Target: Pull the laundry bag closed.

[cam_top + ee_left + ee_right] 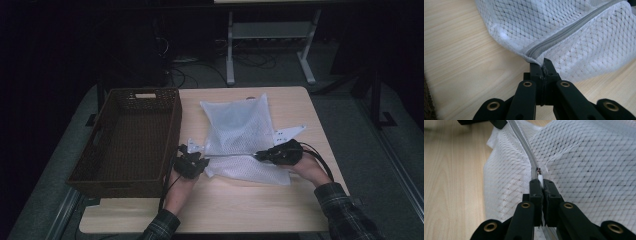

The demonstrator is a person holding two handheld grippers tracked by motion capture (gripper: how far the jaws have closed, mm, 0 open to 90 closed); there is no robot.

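Observation:
A white mesh laundry bag (240,135) lies on the wooden table (210,205), its near part folded toward me. A grey zipper (564,35) runs along the bag's near edge. My left gripper (200,161) is shut on the bag's corner at the zipper's end (541,62). My right gripper (260,155) is shut on the white zipper pull (540,178), partway along the zipper (524,142). In the right gripper view the left gripper (496,123) shows at the top, at the far end of the zipper.
A dark brown wicker basket (131,140) stands empty on the table's left side, close to my left hand. Beyond the table are a dark floor, cables and a white desk frame (270,45). Bare tabletop lies in front of my hands.

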